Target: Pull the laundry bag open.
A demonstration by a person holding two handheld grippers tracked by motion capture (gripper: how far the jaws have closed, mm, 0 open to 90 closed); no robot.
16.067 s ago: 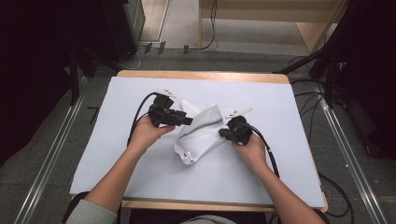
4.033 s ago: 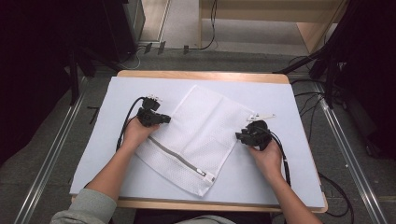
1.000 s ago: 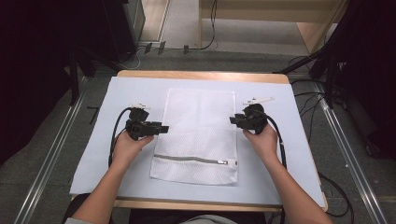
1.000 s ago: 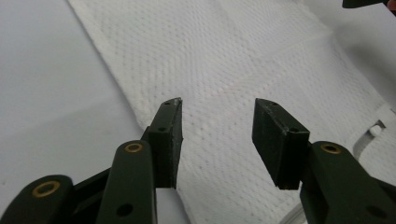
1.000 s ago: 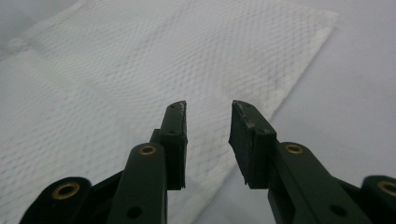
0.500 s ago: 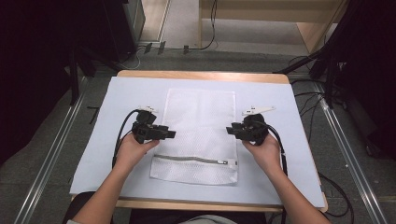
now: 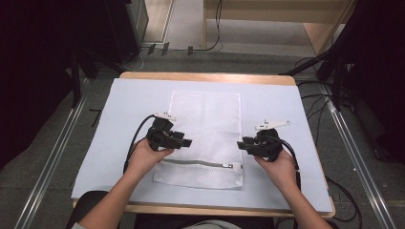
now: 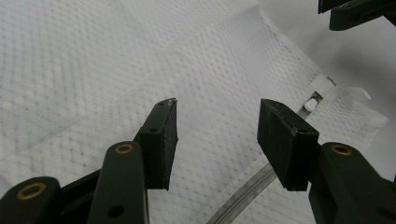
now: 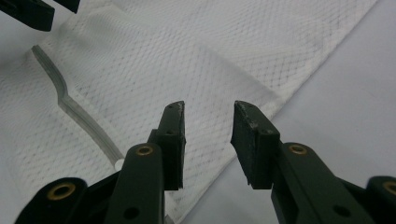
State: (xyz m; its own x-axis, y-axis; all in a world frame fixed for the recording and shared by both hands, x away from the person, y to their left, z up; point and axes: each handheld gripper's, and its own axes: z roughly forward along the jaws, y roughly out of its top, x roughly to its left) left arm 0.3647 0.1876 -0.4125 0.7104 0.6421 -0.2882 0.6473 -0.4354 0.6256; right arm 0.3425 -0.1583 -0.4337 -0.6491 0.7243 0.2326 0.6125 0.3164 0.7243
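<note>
White mesh laundry bag (image 7: 203,138) lying flat at table (image 7: 119,109) centre, long axis running near to far, zipper (image 7: 198,163) across near end. Left gripper (image 7: 184,142) hovering over left edge, right gripper (image 7: 243,144) beside right edge; both gaping, gripping nothing, left jaws just widening.

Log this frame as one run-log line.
mesh laundry bag: flat, zipper near | left gripper: open over left edge, just opening | right gripper: open at right edge
</note>
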